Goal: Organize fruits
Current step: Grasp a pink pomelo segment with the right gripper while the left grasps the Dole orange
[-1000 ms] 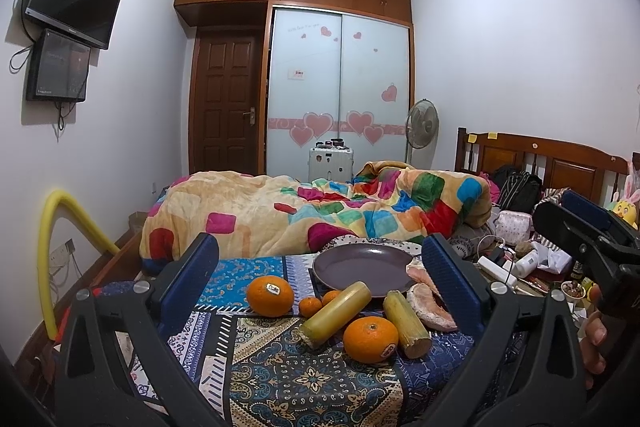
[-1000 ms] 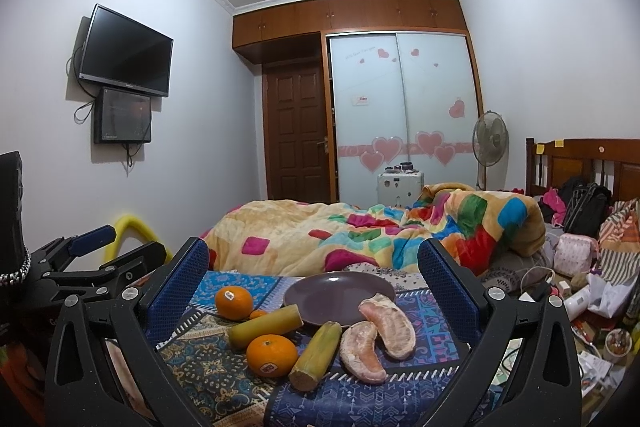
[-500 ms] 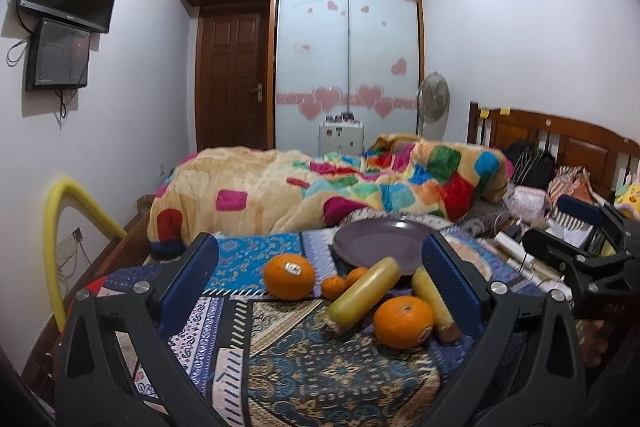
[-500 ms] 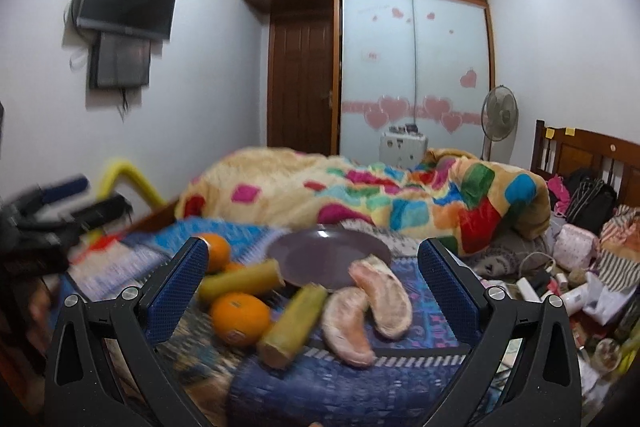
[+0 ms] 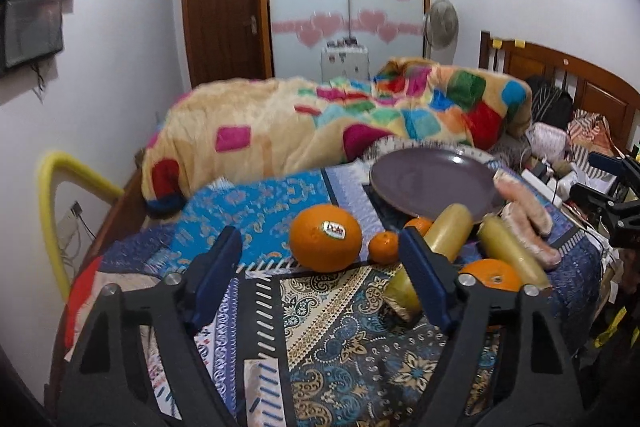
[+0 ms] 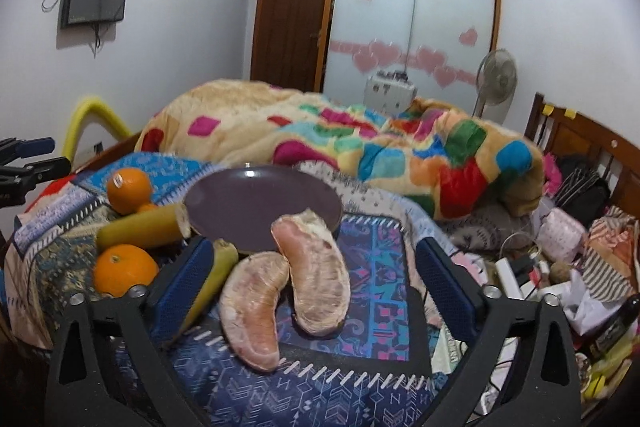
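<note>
On the bed, our left gripper (image 5: pixel 320 263) and right gripper (image 6: pixel 312 279) gape empty; next we judge closing on the pomelo wedges (image 6: pixel 316 267), plate (image 6: pixel 240 211) at 12 o'clock.

Left gripper (image 5: pixel 320 271), jaws apart, above the patterned cloth (image 5: pixel 340 327). Just beyond it lies a stickered orange (image 5: pixel 325 237); right of the orange, a small tangerine (image 5: pixel 383 247), two sugarcane pieces (image 5: pixel 444 239), a second orange (image 5: pixel 494 274) and pomelo segments (image 5: pixel 528 223). Behind the orange, a purple plate (image 5: pixel 432 185).
</note>
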Demonstrator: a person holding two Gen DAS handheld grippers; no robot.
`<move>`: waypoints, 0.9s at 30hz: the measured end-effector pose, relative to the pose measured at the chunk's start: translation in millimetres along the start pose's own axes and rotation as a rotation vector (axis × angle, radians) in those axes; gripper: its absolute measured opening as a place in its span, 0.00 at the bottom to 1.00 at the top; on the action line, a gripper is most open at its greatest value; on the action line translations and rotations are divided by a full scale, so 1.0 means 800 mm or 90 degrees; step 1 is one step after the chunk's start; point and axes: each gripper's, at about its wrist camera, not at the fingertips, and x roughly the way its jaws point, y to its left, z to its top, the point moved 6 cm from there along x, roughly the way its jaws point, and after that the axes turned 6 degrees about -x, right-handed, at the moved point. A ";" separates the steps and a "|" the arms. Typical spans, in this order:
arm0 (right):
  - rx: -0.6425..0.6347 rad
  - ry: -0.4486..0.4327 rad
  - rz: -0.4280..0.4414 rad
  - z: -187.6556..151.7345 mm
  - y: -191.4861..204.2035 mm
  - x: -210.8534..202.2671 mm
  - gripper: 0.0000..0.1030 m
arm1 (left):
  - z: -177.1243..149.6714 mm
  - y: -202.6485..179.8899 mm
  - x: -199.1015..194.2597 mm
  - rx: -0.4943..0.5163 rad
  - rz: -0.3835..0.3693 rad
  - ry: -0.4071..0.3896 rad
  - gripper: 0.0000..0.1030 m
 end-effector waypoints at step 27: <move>0.013 0.168 0.123 -0.039 -0.019 0.085 0.58 | -0.012 0.009 0.122 -0.024 -0.035 0.164 0.72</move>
